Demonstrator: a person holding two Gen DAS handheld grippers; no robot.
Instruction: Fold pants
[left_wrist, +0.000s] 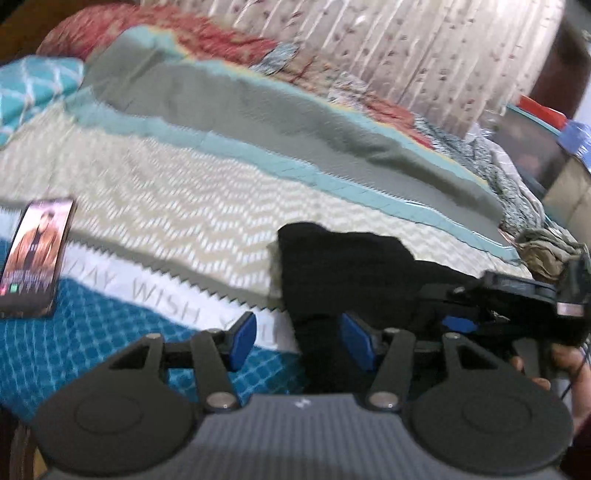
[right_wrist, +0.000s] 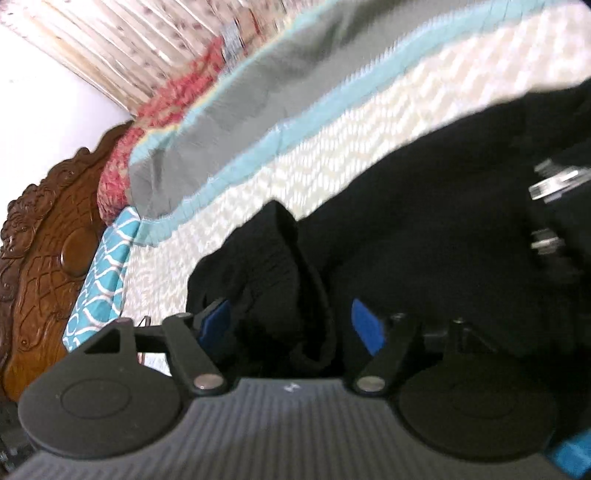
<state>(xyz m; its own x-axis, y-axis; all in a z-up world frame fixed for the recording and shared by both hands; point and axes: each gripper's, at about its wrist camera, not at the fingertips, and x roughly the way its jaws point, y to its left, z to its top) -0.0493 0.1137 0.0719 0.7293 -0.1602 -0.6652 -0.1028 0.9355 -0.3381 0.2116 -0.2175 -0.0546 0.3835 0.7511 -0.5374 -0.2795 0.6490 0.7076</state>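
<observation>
The black pants (left_wrist: 351, 266) lie bunched on the bed's cream zigzag spread (left_wrist: 166, 206). My left gripper (left_wrist: 300, 341) is open. A strip of the black cloth runs down between its blue pads (left_wrist: 243, 338), close to the right one, and neither pad presses it. Just to its right a hand holds my right gripper (left_wrist: 517, 302) over the pants. In the right wrist view the pants (right_wrist: 406, 203) fill the centre and right. A raised fold stands between the spread jaws of my right gripper (right_wrist: 291, 323), which is open. Metal parts of the left gripper (right_wrist: 554, 184) show at the right edge.
A phone (left_wrist: 33, 258) with a lit screen lies on the teal part of the spread at left. A grey and teal blanket (left_wrist: 277, 110) crosses the bed behind. A carved wooden headboard (right_wrist: 48, 240) and a teal pillow (right_wrist: 99, 277) stand at the left. Crumpled clothes (left_wrist: 546, 251) sit far right.
</observation>
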